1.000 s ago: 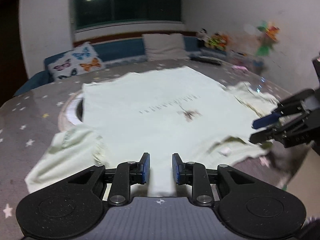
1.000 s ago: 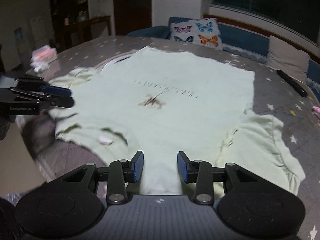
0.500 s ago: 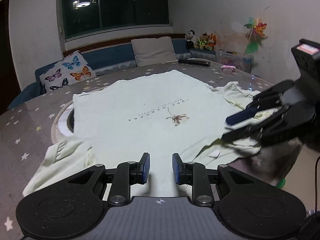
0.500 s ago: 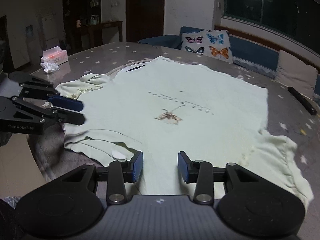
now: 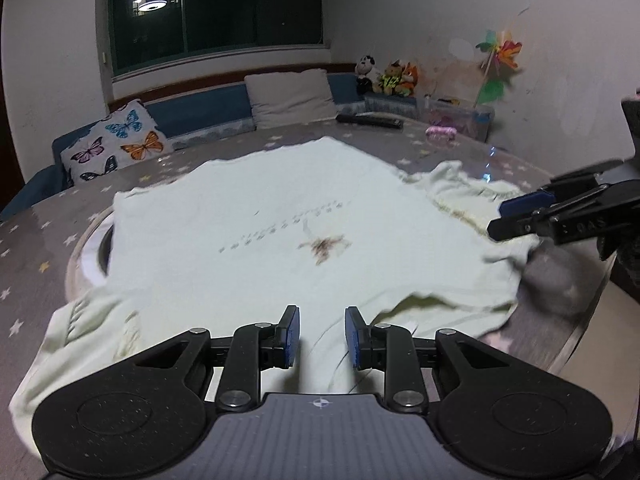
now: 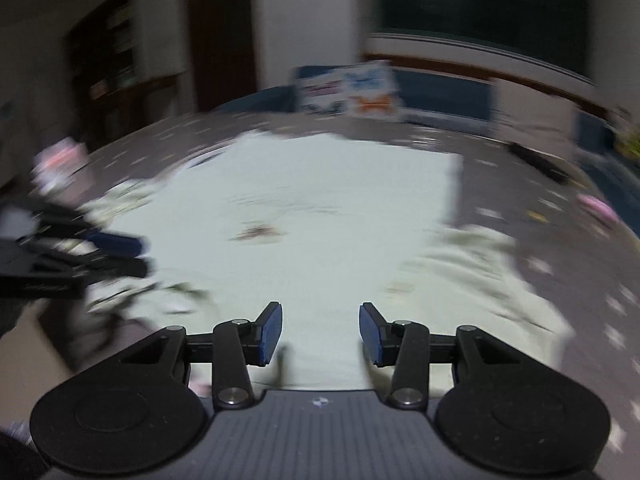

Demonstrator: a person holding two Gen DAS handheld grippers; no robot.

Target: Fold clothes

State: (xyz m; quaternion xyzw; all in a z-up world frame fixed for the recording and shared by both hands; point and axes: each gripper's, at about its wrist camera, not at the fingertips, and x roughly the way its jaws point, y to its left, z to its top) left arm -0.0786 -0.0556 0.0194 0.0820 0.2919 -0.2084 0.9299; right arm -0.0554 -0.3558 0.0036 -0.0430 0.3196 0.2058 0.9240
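A pale green T-shirt (image 5: 280,232) with a small brown print lies spread flat on the round table, collar end nearest me. My left gripper (image 5: 322,334) is open and empty just above the shirt's near edge, by its left sleeve (image 5: 88,328). My right gripper (image 6: 320,332) is open and empty over the near edge of the T-shirt (image 6: 320,208), beside the right sleeve (image 6: 480,276). Each gripper shows in the other's view: the right gripper (image 5: 520,216), the left gripper (image 6: 120,256). The right wrist view is blurred.
The table (image 5: 36,240) has a grey star-patterned cloth. A dark remote (image 5: 370,121) and a pink item (image 5: 440,133) lie at its far side. A sofa with a butterfly cushion (image 5: 116,140) stands behind. The table edge (image 5: 580,320) drops off at right.
Both grippers have shifted sideways along the shirt's near edge; the right one is moving fast and blurs its view. Both stay open and empty. The shirt has not moved.
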